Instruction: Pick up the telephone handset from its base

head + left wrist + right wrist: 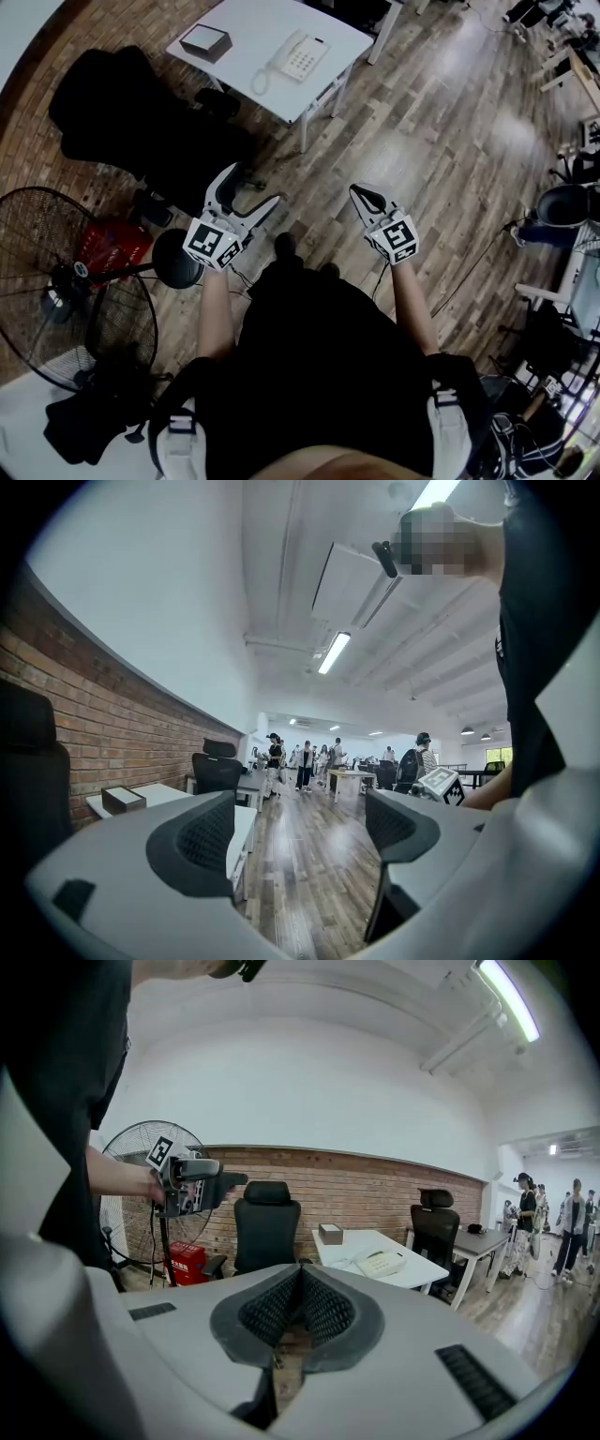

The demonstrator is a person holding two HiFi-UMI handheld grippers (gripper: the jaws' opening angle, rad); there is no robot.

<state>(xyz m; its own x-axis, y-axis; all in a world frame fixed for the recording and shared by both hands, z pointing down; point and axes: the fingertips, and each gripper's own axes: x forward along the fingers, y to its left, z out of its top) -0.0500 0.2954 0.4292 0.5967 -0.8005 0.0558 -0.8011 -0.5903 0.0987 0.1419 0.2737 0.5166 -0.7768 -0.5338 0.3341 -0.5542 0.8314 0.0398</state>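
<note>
A white telephone (298, 54) sits on a white table (253, 28) far ahead of me, its handset (281, 52) resting on the base's left side. In the right gripper view the telephone (380, 1263) shows small on the table (361, 1241). My left gripper (247, 193) is held at waist height, well short of the table, jaws open and empty (300, 832). My right gripper (367, 197) is level with it and to its right, its jaws shut on nothing (298, 1302). Both are far from the phone.
A dark box (205, 41) lies on the table's left end. A black office chair (122, 103) stands left of the table. A standing fan (66, 281) and a red crate (112, 246) are at my left. Wooden floor (422, 122) lies between me and the table.
</note>
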